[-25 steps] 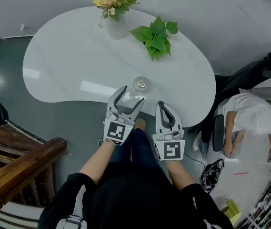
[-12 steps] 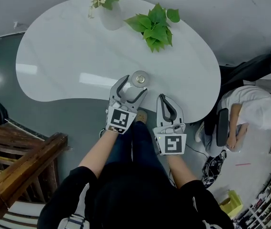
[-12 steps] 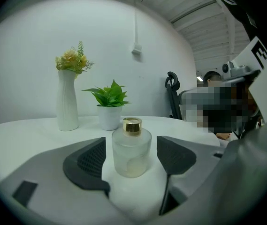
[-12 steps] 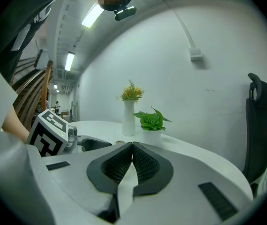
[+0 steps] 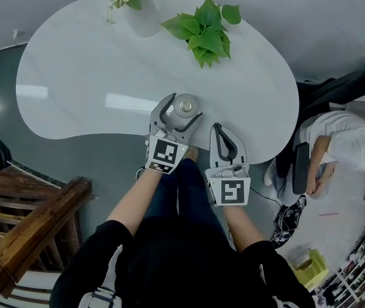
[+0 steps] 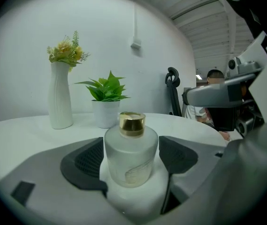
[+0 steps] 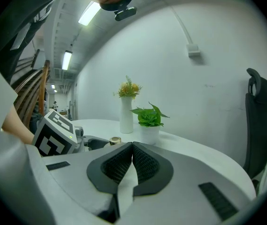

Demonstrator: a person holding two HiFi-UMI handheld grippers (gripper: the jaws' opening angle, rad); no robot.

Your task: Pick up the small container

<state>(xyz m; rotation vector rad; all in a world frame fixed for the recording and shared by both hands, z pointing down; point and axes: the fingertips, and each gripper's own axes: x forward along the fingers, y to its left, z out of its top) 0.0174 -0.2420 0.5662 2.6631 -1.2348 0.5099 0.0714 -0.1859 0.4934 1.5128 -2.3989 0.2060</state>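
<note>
The small container (image 5: 184, 105) is a frosted glass bottle with a gold cap, standing upright near the front edge of the white table (image 5: 86, 76). My left gripper (image 5: 181, 110) reaches over that edge and its jaws stand either side of the bottle. In the left gripper view the bottle (image 6: 130, 157) fills the space between the dark pads (image 6: 87, 162), with a thin gap on each side. These jaws have just been opening. My right gripper (image 5: 220, 132) is shut and empty at the table's edge, to the right of the bottle, pads together (image 7: 132, 149).
A white vase of flowers (image 5: 137, 15) and a potted green plant (image 5: 203, 32) stand at the table's far side. A person (image 5: 336, 149) sits at the right beside a black chair (image 5: 336, 95). Wooden steps (image 5: 28, 226) lie at the lower left.
My left gripper has moved forward over the table edge until its jaws came round the bottle, and they stand wider. The right gripper has stayed shut beside it.
</note>
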